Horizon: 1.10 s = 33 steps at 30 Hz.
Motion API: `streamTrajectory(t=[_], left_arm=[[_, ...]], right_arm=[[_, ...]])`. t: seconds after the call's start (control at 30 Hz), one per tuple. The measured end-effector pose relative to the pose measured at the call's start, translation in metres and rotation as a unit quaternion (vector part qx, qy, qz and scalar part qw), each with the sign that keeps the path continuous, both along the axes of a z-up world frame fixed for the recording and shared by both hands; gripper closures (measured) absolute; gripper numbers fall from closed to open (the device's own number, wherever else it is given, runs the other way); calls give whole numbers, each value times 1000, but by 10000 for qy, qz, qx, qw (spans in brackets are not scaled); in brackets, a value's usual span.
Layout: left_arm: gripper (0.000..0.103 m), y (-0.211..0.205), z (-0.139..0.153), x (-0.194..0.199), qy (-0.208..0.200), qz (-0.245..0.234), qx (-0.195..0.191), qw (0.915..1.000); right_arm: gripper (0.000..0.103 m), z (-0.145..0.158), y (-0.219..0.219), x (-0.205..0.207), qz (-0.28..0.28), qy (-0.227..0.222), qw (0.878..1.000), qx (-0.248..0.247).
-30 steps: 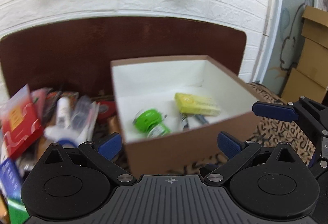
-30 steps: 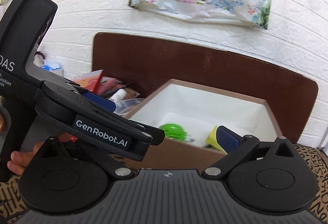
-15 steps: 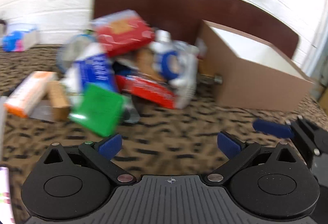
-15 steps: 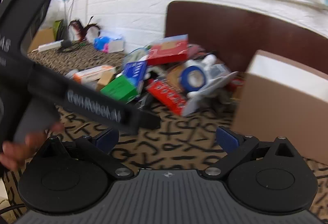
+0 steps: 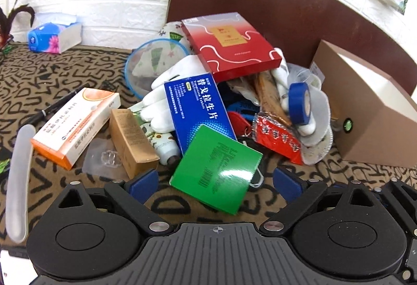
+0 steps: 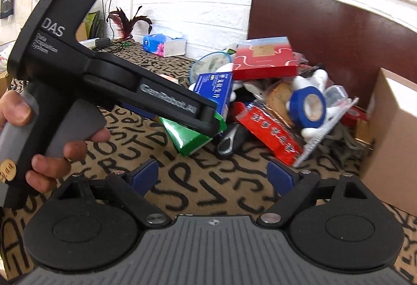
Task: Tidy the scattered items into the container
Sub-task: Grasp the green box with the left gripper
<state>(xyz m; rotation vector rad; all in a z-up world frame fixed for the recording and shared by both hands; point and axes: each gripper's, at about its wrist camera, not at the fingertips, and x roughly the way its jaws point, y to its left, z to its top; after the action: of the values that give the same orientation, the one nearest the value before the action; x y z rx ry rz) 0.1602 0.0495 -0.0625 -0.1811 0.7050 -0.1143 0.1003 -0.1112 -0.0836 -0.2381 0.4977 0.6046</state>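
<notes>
Green and glossy, the flat box [image 5: 217, 167] lies at the near edge of the pile, right between the wide-spread fingers of your left gripper [image 5: 215, 180], which grips nothing. Your right gripper [image 6: 213, 176] hangs equally wide and bare over the patterned cloth [image 6: 208, 191]. The cardboard container [image 5: 365, 113] stands just right of the heap.

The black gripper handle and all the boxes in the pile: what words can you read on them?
"DAS", "Data Acquisition System", "GenRobot.AI": black left gripper body, seen from the right wrist.
"替戈拉生片": blue rectangular medicine box.
Green glossy box, orange-and-white carton, red flat box, red foil packet: print too small or blurred.
</notes>
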Motion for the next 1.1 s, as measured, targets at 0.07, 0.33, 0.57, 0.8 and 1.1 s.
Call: streamTrajectory(t=[0.07, 0.33, 0.57, 0.8, 1.1], left_arm=[[7, 1, -2, 3, 36, -53, 24, 10000], [17, 2, -11, 15, 268, -314, 41, 9991], [23, 0, -16, 20, 403, -388, 115, 9984], [23, -2, -16, 21, 414, -442, 140, 9981], [18, 14, -12, 21, 437, -354, -432, 9975]], right_arm=[[19, -2, 7, 6, 61, 38, 10000, -22], [32, -7, 31, 27, 264, 135, 9995, -120], [42, -14, 37, 40, 188, 295, 9992, -172], [46, -15, 33, 43, 58, 303, 9994, -140], [40, -15, 33, 46, 1, 352, 9993, -138]])
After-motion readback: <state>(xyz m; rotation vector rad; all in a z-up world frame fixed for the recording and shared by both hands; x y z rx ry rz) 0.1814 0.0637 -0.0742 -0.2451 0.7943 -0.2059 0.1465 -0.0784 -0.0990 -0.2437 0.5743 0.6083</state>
